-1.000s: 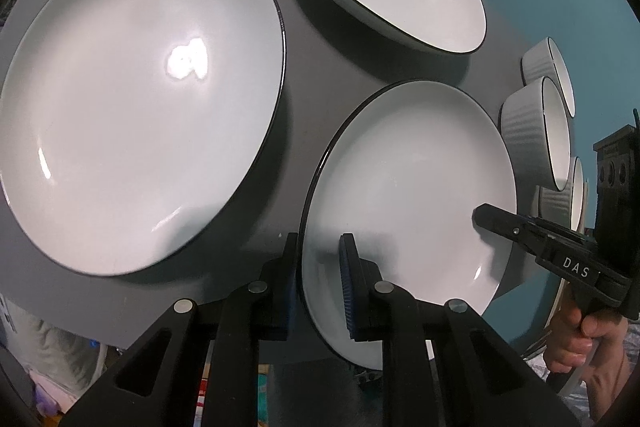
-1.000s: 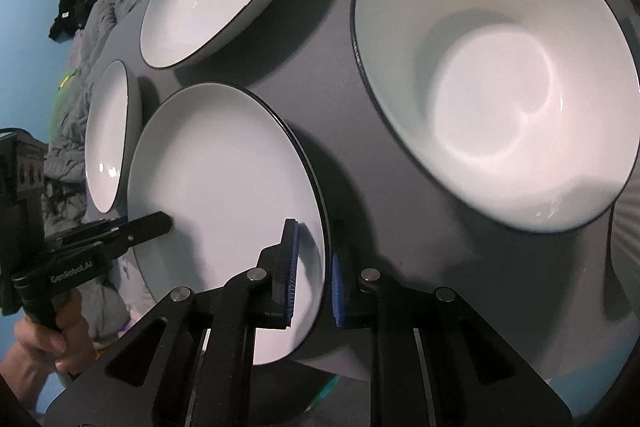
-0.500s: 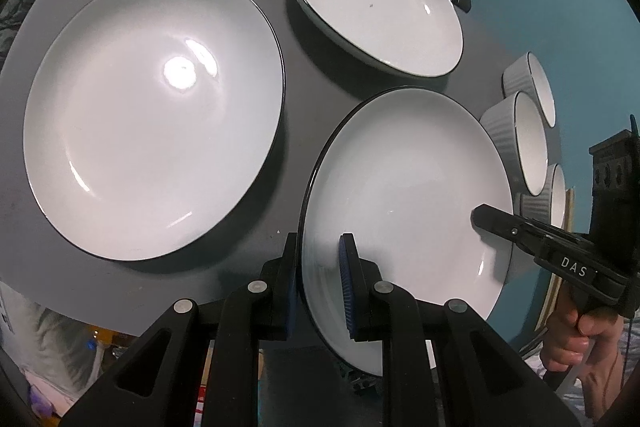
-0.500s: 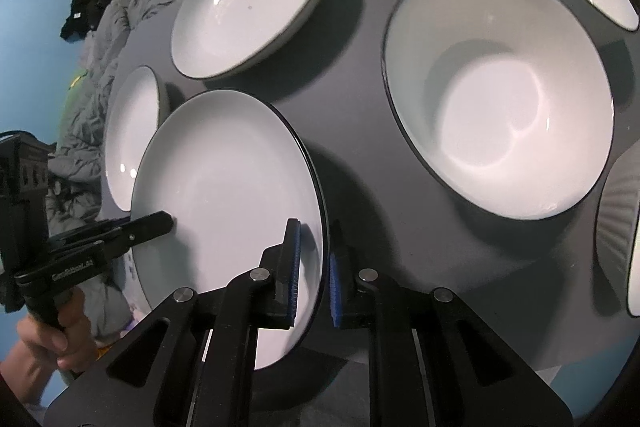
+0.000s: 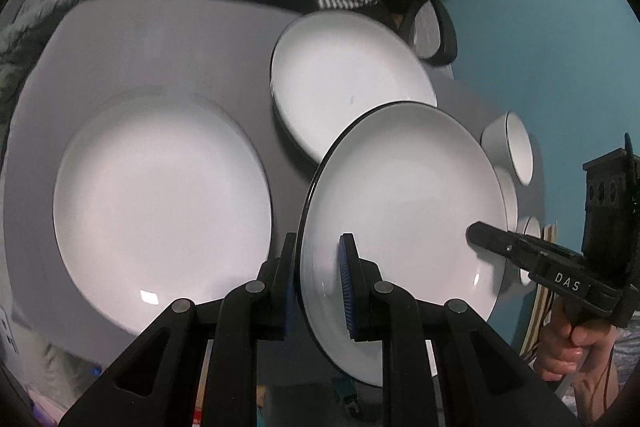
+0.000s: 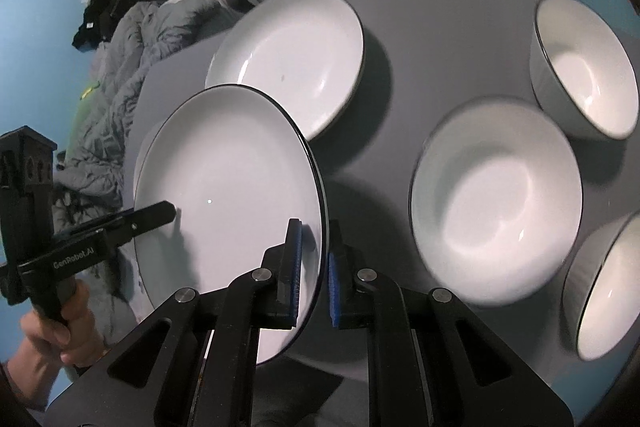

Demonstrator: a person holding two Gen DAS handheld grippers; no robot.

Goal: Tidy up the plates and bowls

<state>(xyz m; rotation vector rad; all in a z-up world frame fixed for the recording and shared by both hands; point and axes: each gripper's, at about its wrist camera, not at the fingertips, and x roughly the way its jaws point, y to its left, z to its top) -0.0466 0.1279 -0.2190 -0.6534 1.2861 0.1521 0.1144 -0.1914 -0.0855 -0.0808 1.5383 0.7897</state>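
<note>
Both grippers pinch one white black-rimmed plate by opposite rims, held above the grey table: left gripper, right gripper. Carrying step; next, probably lower it onto the larger white plate at nine o'clock.

The room was dim and lit from overhead. Small glare spots sat on the white plates, and soft shadows fell on the grey surface. Motion blur smeared the bowls. Fisheye distortion bent the dark-vignetted edges.
</note>
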